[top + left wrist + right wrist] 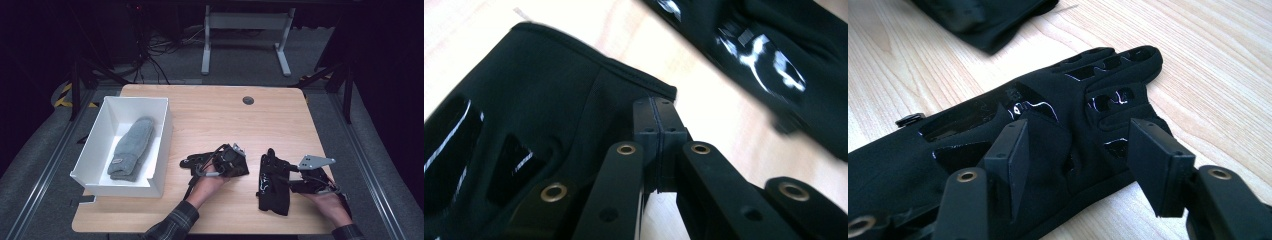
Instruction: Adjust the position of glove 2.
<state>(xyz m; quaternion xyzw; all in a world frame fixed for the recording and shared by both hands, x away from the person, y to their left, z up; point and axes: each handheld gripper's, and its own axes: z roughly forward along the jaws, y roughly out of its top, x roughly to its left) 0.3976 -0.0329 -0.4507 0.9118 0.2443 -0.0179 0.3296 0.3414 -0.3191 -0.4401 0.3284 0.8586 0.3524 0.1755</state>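
Note:
Two black gloves with glossy patches lie on the wooden table (210,120). The left glove (195,162) (524,145) lies flat, and my left gripper (239,165) (655,112) is shut with its tips at the cuff edge. I cannot tell whether it pinches fabric. The right glove (274,186) (1058,115) lies palm up, its fingers pointing away. My right gripper (286,177) (1083,150) hovers open just above its palm, one pad (1013,150) on each side. That same glove lies across the top right of the left gripper view (769,55).
A white open box (160,135) stands at the table's left with a grey knitted mitten (131,147) inside. A round cable hole (248,100) is near the far edge. A white desk frame (245,30) stands on the floor beyond.

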